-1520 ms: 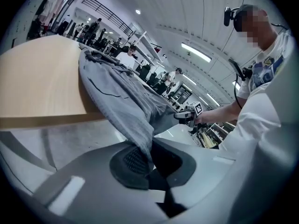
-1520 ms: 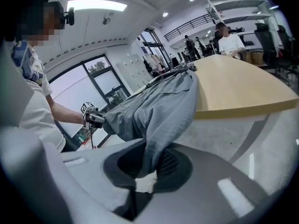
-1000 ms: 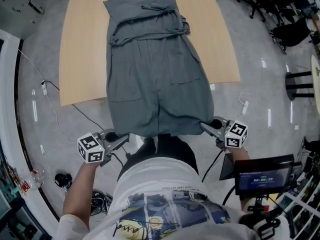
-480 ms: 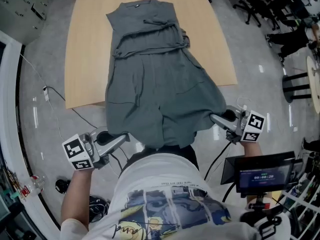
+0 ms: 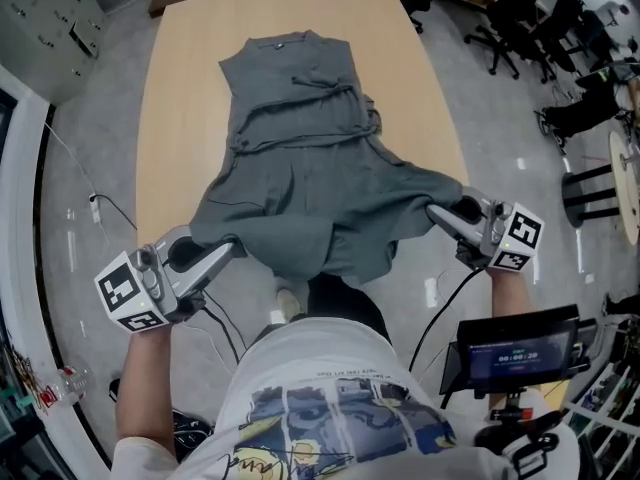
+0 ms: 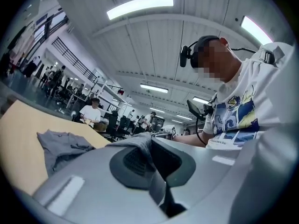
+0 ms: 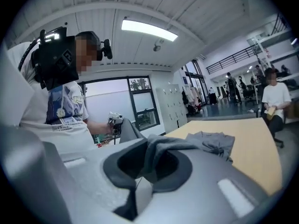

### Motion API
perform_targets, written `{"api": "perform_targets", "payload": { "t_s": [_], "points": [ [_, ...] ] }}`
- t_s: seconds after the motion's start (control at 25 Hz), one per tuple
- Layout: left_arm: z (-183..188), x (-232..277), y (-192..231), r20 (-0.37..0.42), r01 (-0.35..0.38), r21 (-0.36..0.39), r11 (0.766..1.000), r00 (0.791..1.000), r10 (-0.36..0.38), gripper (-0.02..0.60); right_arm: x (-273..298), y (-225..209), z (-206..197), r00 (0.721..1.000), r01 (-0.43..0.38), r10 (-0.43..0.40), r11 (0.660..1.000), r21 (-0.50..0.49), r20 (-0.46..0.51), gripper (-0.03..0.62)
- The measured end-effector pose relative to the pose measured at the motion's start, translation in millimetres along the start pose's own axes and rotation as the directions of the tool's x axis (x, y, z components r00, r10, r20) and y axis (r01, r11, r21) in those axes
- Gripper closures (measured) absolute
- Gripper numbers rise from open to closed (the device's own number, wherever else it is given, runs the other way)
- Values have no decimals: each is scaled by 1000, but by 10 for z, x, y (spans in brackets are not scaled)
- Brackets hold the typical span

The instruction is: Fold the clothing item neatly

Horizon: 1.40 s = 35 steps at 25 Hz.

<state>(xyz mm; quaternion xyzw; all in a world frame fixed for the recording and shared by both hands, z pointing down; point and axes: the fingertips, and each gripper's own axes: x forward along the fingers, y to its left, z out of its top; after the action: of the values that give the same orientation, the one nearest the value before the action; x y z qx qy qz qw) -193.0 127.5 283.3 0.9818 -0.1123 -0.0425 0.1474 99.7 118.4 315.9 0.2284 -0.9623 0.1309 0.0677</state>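
The grey garment point(image 5: 300, 158), tied at the waist, lies with its collar far on the desk point(image 5: 180, 88). Its near hem sags between corners pinched by the left tool point(image 5: 226, 251) and right tool point(image 5: 436, 211).

Light wood table point(image 5: 185, 98) stood on grey floor point(image 5: 85, 178); grey garment point(image 5: 300, 128) lay along table's middle, collar toward its far edge, hem end up off its near edge.
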Motion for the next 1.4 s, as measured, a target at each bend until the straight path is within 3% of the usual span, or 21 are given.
{"api": "perform_targets", "payload": {
  "t_s": [0.32,0.72,0.96,1.2,1.4],
  "points": [
    [512,370,1074,10,-102,52,993,995,102,571,407,-1071,545,998,-64,64,996,-63,9,568],
    [719,776,2449,-38,-238,41,970,970,240,571,976,-2450,834,995,-98,97,990,-101,-8,568],
    [643,949,3277,-104,-318,27,948,942,319,571,1333,-3248,831,997,-75,72,991,-113,-30,568],
    [367,1158,4400,-180,-386,-16,922,908,377,571,1760,-4297,542,998,-27,24,998,-56,-50,568],
    [191,1112,4747,-228,-460,-38,887,868,440,571,1875,-4607,339,998,25,-25,1000,-1,-52,568]
  ]
}}
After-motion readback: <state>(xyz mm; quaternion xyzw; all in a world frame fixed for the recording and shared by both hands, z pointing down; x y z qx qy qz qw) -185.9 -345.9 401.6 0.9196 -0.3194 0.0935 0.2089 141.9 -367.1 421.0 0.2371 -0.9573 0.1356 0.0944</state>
